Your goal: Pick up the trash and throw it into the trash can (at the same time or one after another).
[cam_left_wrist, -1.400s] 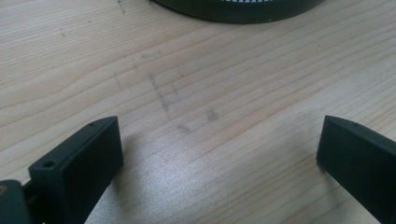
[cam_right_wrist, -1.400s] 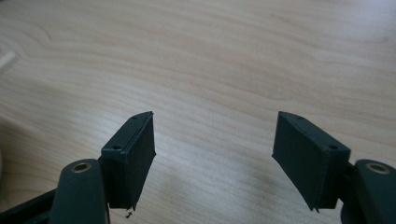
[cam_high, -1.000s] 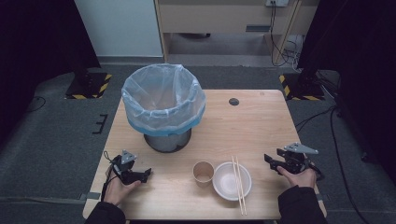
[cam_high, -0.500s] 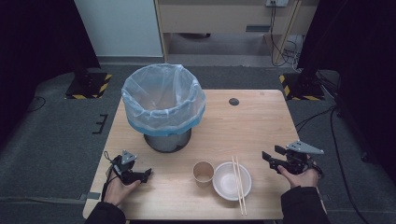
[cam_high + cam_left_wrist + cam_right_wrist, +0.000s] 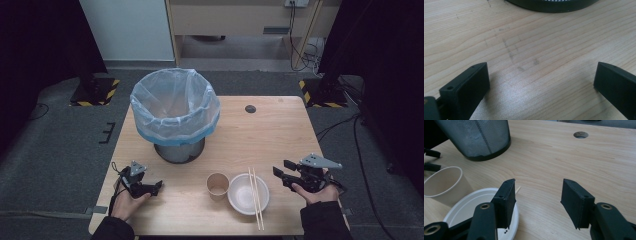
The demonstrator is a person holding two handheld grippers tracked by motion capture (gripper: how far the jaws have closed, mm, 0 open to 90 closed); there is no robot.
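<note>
I see a wood table (image 5: 280,130): bin (image 5: 176,117) far left, cup (image 5: 217,185) beside bowl (image 5: 247,194) near the front, chopsticks (image 5: 256,197) lying across the bowl, hole (image 5: 250,109) far right.

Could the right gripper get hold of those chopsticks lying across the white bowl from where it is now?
Probably yes. The right gripper is beside the white bowl, jaws apart with nothing between them and just closing a little. Bare table separates it from the chopsticks, which lie across the bowl's rim on its side.
</note>
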